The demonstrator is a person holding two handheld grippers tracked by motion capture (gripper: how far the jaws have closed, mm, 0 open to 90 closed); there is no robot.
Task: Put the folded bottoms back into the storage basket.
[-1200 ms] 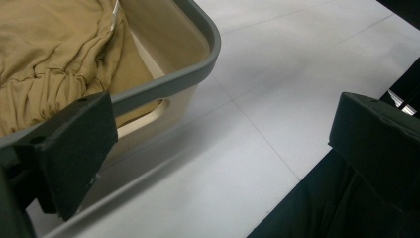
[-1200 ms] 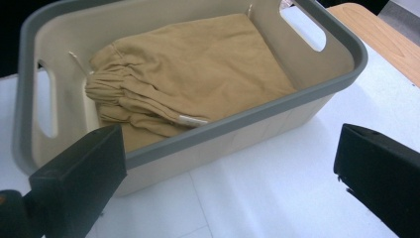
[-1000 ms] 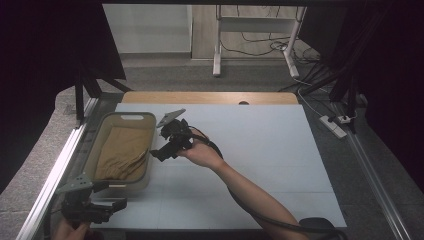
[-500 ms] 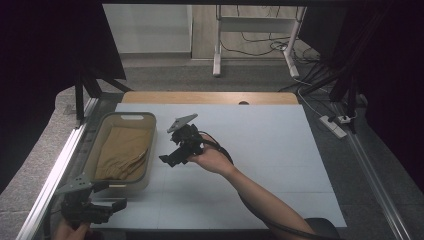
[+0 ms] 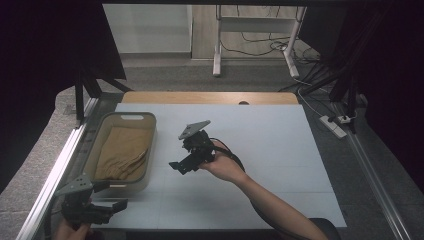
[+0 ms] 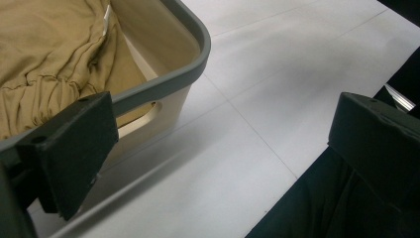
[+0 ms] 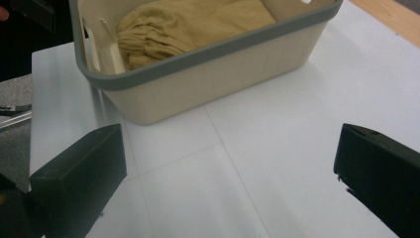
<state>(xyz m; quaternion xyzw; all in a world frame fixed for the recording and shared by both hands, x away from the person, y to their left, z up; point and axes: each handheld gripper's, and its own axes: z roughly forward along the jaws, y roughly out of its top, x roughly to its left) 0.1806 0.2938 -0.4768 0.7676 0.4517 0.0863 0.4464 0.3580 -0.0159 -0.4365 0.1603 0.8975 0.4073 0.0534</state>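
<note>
Pulling back rightward from the bin (image 5: 150, 131), the right gripper (image 5: 181, 166) is hovering with jaws wide and empty; the tan cloth (image 5: 122, 152) is lying inside, so placing looks done. The left gripper (image 5: 114, 206) is waiting near, open, empty.

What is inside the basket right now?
A crumpled tan cloth lies inside the basket, covering most of its floor. Whatever may lie beneath the cloth is hidden. Both grippers are outside it, open and empty.
</note>
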